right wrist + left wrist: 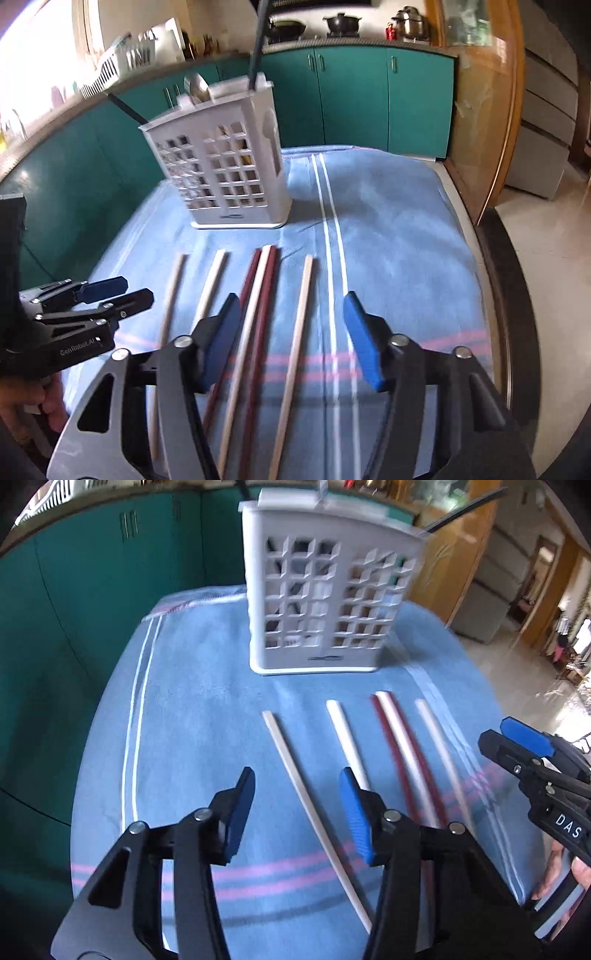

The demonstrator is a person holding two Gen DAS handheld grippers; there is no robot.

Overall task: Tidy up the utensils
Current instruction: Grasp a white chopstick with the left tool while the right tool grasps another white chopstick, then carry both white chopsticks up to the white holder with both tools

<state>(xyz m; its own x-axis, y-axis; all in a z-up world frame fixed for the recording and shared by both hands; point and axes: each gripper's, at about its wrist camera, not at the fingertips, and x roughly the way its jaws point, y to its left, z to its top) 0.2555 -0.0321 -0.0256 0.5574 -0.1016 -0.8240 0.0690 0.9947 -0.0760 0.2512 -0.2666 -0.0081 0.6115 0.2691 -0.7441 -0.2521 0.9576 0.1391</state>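
We are holding the left tongs and right tongs half-open and empty above the slim pale and dark-red chopsticks, lying lengthwise ahead on the blue-clothed counter, pointing toward the white lattice plastic utensil holder.

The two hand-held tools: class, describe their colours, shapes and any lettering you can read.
Both the left tool and the right tool have black frames with triangular cut-outs, silver round pivot pins and flat blue pads on the fingers. Seen from the other side, the right one bears white letters "DAS", and the left one reads "CenRobot.AI".
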